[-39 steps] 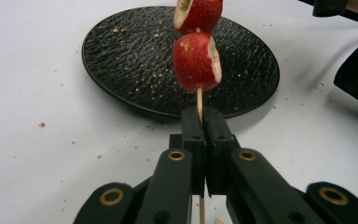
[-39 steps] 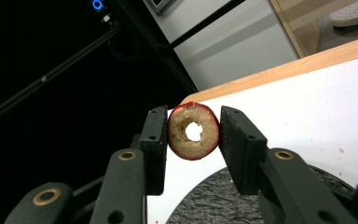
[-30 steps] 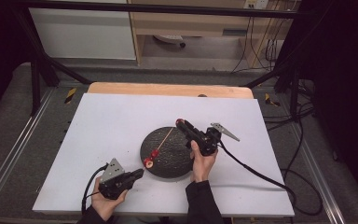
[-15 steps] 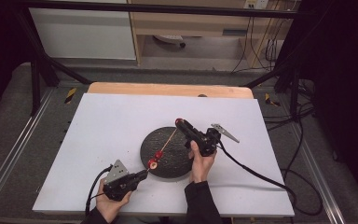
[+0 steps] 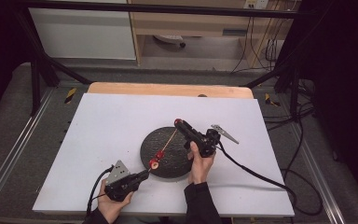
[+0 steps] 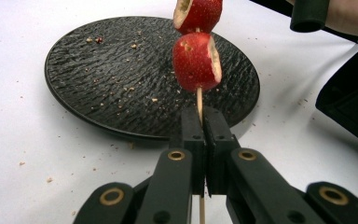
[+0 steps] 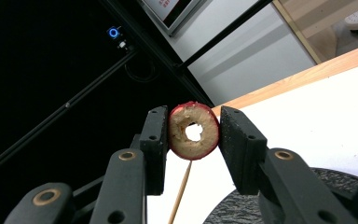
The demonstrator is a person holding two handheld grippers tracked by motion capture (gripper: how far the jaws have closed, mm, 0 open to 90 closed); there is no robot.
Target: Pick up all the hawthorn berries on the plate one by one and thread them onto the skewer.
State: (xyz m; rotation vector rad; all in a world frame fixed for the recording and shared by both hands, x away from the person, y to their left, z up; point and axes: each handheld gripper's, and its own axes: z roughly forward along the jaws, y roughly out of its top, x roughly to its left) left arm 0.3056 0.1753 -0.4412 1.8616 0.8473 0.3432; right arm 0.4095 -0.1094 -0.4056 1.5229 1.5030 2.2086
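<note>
no writing or label can be read anywhere. the left gripper (image 6: 204, 135) is clamped shut on the near end of a thin wooden skewer (image 6: 199, 100), which rises over the black plate (image 6: 98, 88) on the white table (image 5: 107, 126). two red fruit pieces (image 6: 196, 60) sit threaded on the skewer just beyond those jaws. at the skewer's far end, the right gripper (image 7: 193, 135) grips a cored red fruit slice (image 7: 193, 130) between its pads, above the plate's far right edge.
</note>
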